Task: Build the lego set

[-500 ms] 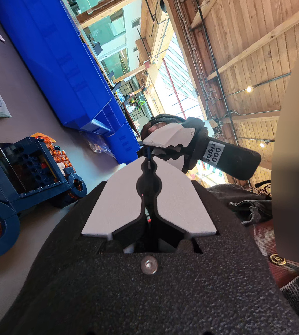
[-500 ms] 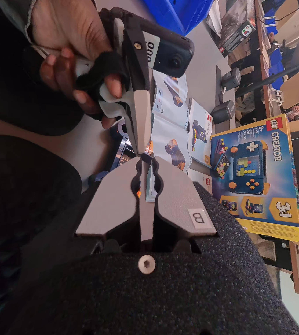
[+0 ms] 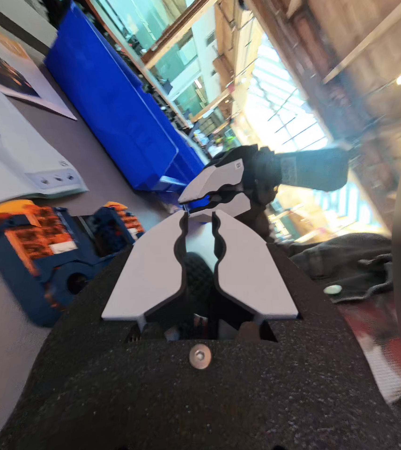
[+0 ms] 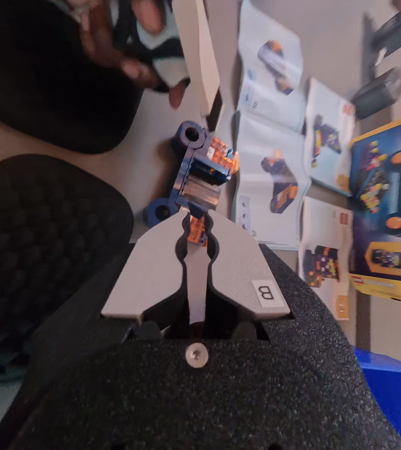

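The partly built dark blue and orange lego car (image 4: pixel 199 170) lies on the grey table; it also shows in the left wrist view (image 3: pixel 48 243). My right gripper (image 4: pixel 196 214) is shut on a small dark blue piece (image 4: pixel 195 211) and holds it above the table, just in front of the car. My left gripper (image 3: pixel 200 214) is open and empty. The right gripper (image 3: pixel 185 207) sits just past the left gripper's tips. One finger (image 4: pixel 204 60) of the left gripper and the hand holding it show at the top of the right wrist view. Both views are blurred.
A blue bin (image 3: pixel 121 109) runs along the table's far side. Open instruction booklets (image 4: pixel 267 170) and the yellow and blue set box (image 4: pixel 389 207) lie beyond the car. Dark clothing (image 3: pixel 340 263) is close on the right. One gripper's finger ends stand about 6 centimeters off the other's.
My left gripper has opened and let go of the small blue piece that both grippers were pinching. The grippers have drawn apart, and the right one has swung toward the car with the piece.
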The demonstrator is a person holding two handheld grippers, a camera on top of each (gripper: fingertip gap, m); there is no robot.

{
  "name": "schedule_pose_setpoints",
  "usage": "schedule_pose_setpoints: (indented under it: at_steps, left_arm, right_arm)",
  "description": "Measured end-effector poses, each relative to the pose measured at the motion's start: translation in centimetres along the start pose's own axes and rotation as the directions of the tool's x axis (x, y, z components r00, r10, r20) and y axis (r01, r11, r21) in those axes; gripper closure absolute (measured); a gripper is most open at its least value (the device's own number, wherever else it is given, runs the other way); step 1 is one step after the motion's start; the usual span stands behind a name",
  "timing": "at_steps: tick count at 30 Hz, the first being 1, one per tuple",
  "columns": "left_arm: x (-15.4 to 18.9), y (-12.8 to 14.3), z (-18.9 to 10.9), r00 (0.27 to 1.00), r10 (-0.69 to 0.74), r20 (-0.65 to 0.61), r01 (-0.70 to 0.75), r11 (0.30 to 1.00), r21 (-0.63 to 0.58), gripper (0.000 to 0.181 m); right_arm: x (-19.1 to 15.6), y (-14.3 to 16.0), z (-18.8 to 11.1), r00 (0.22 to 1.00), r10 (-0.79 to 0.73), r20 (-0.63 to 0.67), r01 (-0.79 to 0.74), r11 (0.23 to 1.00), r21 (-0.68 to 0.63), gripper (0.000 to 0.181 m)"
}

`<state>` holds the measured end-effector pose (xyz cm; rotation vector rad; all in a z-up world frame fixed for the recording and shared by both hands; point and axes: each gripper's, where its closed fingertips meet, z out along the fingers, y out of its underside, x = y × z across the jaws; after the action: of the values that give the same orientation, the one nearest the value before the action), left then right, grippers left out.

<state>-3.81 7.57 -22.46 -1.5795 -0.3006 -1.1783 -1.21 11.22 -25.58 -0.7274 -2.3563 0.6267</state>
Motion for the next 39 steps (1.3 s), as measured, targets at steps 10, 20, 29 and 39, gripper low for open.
schedule_pose_setpoints:
  at_steps: [10, 20, 29, 39]
  left_arm:
    - [-2.3, 4.8, -0.6, 0.852, 0.501, 0.15, -0.4, 0.809, -0.432, 0.147]
    - [-2.4, 5.3, -0.5, 0.865, 0.487, 0.119, -0.395, 0.808, -0.436, 0.146]
    - [-2.3, 5.2, -0.5, 0.879, 0.465, 0.104, -0.382, 0.819, -0.428, 0.147]
    - [-2.3, 5.4, -0.5, 0.883, 0.459, 0.099, -0.377, 0.818, -0.435, 0.147]
  right_arm:
    - [-1.3, 1.8, 3.5, 0.962, 0.011, 0.272, 0.03, 0.989, -0.148, 0.171]
    - [-1.9, 2.2, 4.7, 0.888, 0.078, 0.454, 0.039, 0.969, -0.243, 0.171]
    - [-2.0, 2.5, 4.7, 0.878, 0.063, 0.475, 0.085, 0.955, -0.284, 0.171]
    - [-2.1, 2.5, 4.7, 0.868, 0.062, 0.493, 0.101, 0.95, -0.297, 0.171]
